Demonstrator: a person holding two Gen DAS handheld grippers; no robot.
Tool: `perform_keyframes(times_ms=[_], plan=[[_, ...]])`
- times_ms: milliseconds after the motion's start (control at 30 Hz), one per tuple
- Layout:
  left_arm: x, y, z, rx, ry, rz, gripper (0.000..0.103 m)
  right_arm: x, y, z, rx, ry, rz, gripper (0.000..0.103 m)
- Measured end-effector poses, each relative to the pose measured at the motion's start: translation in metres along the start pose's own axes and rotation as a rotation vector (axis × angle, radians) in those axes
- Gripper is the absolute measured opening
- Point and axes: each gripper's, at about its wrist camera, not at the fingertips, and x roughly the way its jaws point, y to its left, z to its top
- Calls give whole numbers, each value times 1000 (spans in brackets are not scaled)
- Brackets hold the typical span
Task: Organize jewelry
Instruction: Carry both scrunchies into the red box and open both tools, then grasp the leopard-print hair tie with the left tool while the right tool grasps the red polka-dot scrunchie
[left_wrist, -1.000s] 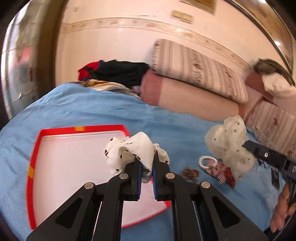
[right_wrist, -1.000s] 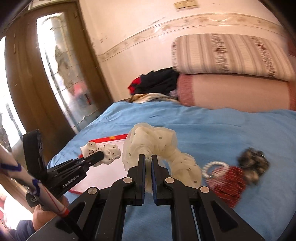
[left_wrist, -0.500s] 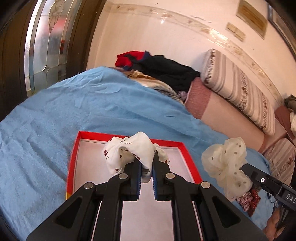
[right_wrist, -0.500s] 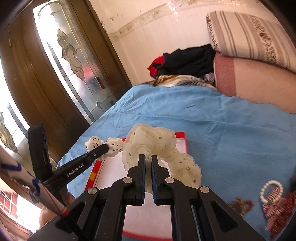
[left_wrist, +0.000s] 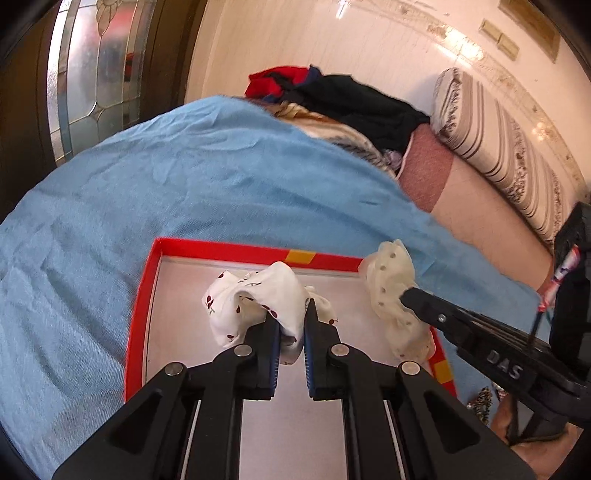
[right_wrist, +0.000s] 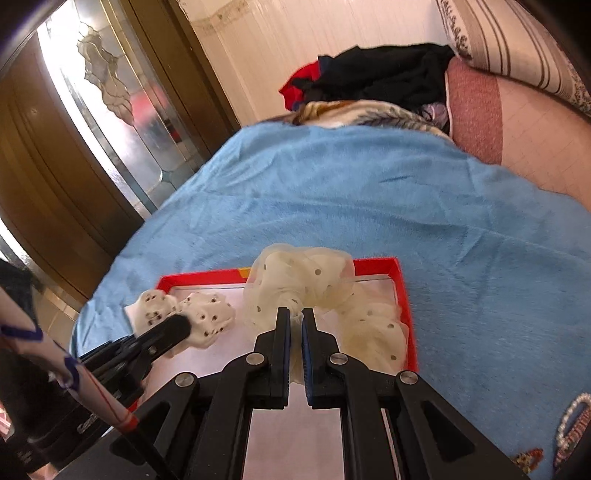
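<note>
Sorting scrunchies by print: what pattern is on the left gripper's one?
White scrunchie with small dark-red cherries, clearest in the left wrist view.

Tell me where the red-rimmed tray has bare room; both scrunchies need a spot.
The red-rimmed white tray shows bare floor along its left wall and near side, beside the cherry-print white scrunchie in the left claw. The right side is crowded by the cream dotted scrunchie in the right claw. Bead pieces sit on the blue blanket.

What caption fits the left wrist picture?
Left hand-held gripper holds a cherry-print scrunchie over the red tray.
</note>
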Motion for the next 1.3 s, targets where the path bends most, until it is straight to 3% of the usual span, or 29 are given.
perform_keyframes(times_ms=[200, 367, 433, 567, 700, 833, 933, 1100, 1300], plan=[[6, 2, -4, -4, 27, 22, 9, 26, -5, -2, 35, 54, 21, 7], [5, 1, -5, 1, 30, 27, 13, 29, -4, -4, 38, 64, 28, 18], [5, 1, -5, 4, 27, 31, 16, 25, -4, -3, 35, 65, 46, 27], [2, -1, -4, 4, 18, 35, 21, 10, -1, 0, 32, 55, 88, 34], [-9, -4, -3, 8, -22, 40, 28, -8, 1, 0, 25, 45, 120, 35], [-21, -11, 0, 16, -74, 31, 29, -41, -12, -10, 47, 17, 132, 37], [-27, -21, 0, 38, -97, 14, 29, -73, -39, -28, 93, -7, 113, 45], [-36, -55, -4, 96, -136, -25, 29, -141, -115, -72, 261, -50, 48, 45], [-36, -110, -21, 190, -126, -96, 31, -220, -192, -124, 432, -151, -56, 45]])
